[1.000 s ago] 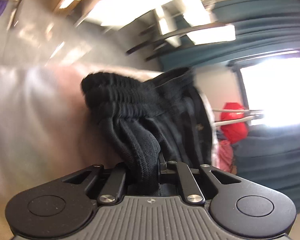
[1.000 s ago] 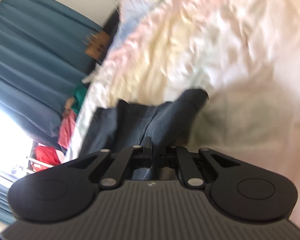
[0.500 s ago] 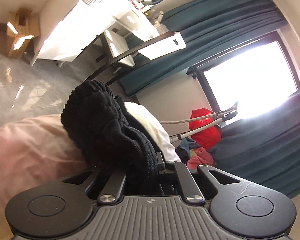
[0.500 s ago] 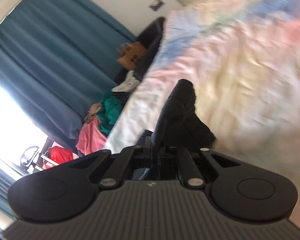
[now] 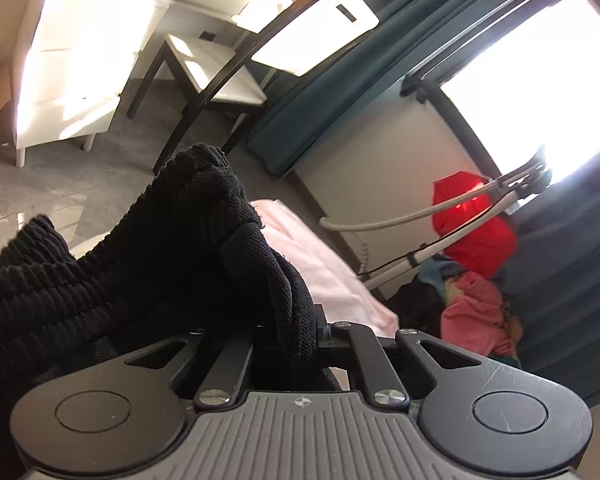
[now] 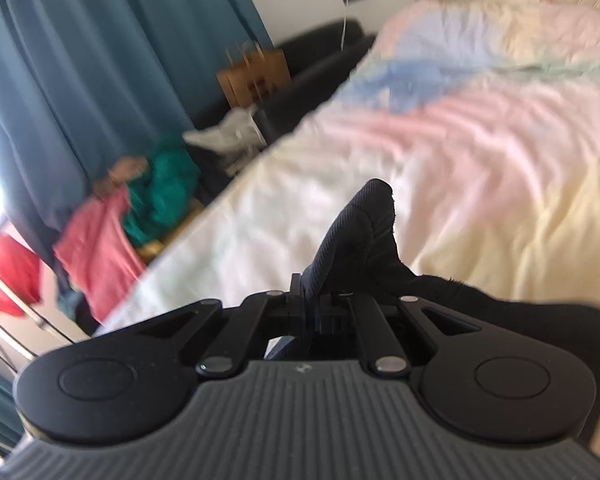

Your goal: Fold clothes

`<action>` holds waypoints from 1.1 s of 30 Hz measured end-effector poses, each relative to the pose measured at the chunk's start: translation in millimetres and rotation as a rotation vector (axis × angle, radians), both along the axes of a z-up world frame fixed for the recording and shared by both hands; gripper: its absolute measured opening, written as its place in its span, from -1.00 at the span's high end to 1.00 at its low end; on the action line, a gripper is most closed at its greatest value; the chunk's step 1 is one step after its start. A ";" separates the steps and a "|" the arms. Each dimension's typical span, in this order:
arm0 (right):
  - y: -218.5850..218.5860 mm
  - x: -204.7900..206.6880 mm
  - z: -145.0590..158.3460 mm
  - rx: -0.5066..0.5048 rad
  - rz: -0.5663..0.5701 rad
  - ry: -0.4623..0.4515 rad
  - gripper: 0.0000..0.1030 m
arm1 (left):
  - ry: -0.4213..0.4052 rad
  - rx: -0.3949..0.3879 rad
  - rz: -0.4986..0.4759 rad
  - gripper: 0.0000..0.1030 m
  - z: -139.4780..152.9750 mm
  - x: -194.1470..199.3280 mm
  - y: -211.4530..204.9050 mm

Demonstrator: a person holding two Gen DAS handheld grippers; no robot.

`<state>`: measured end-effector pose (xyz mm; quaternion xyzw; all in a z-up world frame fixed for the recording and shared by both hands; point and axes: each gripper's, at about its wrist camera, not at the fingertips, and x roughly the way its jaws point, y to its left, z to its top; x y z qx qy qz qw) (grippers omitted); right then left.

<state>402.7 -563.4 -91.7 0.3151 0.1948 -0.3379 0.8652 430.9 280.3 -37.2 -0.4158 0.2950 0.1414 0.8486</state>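
A black garment with a ribbed elastic waistband [image 5: 148, 264] is held up off the bed. My left gripper [image 5: 296, 328] is shut on its bunched waistband, which drapes to the left and hides the fingertips. My right gripper [image 6: 320, 300] is shut on another part of the same black garment [image 6: 360, 224], a fold of which sticks up past the jaws. The pastel bedspread [image 6: 480, 140] lies below and beyond the right gripper, and its pink edge [image 5: 324, 264] shows in the left wrist view.
A pile of clothes lies on the floor by the teal curtains: red [image 5: 476, 228], pink [image 6: 96, 248] and green [image 6: 160, 196]. A drying rack bar [image 5: 420, 216] stands by the window. A white desk [image 5: 228, 64], a chair and a paper bag [image 6: 256, 76] stand further off.
Both grippers have lifted and swung with the garment. The left view has turned from the bedspread toward the desk and window. The right view has tilted up over the bed.
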 end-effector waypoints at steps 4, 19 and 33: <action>2.5 18.5 -26.4 -0.006 0.028 0.063 0.84 | 0.056 0.012 -0.020 0.75 -30.3 19.2 4.5; -10.4 -144.5 17.0 0.174 0.089 -0.176 -0.17 | 0.001 0.022 -0.114 -0.56 20.6 -136.3 16.0; 20.4 -184.8 -57.6 0.594 0.190 -0.237 -0.64 | -0.017 -0.332 0.017 -0.67 -59.4 -201.9 44.7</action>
